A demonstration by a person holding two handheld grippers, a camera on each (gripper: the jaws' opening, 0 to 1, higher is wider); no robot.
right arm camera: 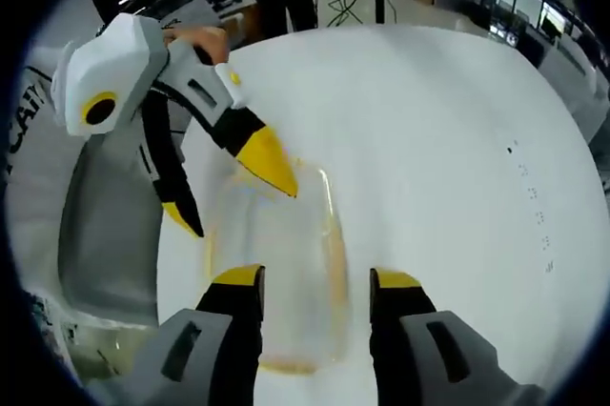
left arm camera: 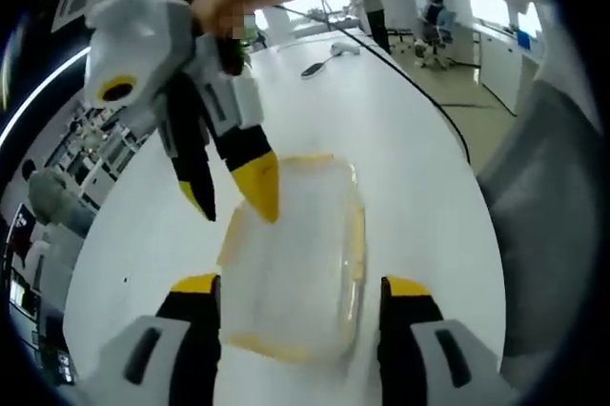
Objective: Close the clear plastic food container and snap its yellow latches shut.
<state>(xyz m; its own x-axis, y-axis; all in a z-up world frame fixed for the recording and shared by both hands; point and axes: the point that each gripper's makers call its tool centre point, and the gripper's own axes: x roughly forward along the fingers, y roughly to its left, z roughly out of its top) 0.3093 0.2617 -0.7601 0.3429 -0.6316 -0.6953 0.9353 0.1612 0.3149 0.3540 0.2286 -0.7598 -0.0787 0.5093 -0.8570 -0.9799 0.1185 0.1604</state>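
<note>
Clear container [left arm camera: 295,263] on white table [left arm camera: 400,139] | both tools [left arm camera: 300,306] [right arm camera: 315,296] spread | no legible writing

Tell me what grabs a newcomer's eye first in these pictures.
The clear food container with yellow latches sits on the white table, between the open left gripper. The right gripper, also open, comes down from above, one yellow tip at the container's far edge.
</note>
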